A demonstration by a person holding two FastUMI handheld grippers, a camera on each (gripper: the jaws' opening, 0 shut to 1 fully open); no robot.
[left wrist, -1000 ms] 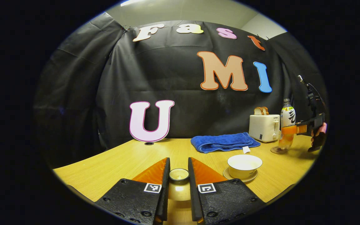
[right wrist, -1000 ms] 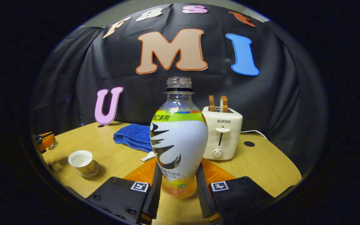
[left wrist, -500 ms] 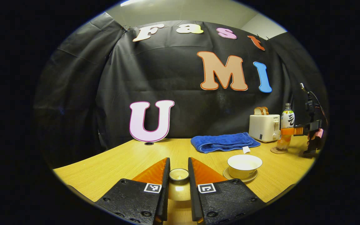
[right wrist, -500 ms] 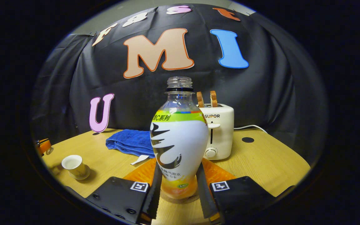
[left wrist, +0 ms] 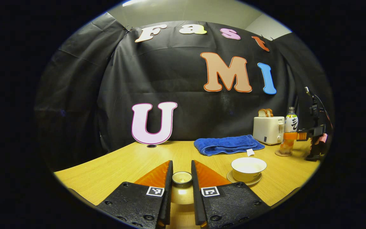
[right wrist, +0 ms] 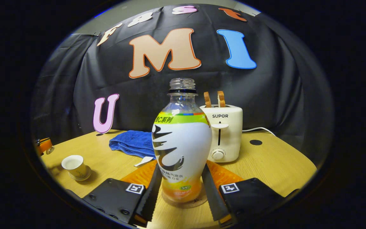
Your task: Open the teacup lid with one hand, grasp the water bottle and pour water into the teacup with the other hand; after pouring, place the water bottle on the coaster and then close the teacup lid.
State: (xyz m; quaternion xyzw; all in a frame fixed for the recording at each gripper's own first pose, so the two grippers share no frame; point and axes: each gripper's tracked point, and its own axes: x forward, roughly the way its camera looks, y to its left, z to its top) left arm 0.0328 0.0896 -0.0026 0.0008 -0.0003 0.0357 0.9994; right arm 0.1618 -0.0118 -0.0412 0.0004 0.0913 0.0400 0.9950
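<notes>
Left claw [left wrist: 181, 187]: fingers closed on lid [left wrist: 182, 178], held above desk [left wrist: 113, 168]. Cup [left wrist: 248, 169]: uncovered, on saucer [left wrist: 245, 182], right of claw. Towel [left wrist: 227, 144], toaster [left wrist: 268, 129] behind. Bottle [right wrist: 181, 146]: upright on coaster [right wrist: 199, 201], capless. Right claw [right wrist: 181, 194]: fingers flank bottle; contact cannot tell.

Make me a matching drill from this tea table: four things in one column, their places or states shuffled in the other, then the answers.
Things:
1. teacup lid
2. water bottle
3. teacup
4. blue towel

Places or states:
A. uncovered, on its saucer
B. folded, near the toaster
C. upright on the coaster
D. between the left gripper fingers

Pairs: 1-D, 2-C, 3-A, 4-B
</notes>
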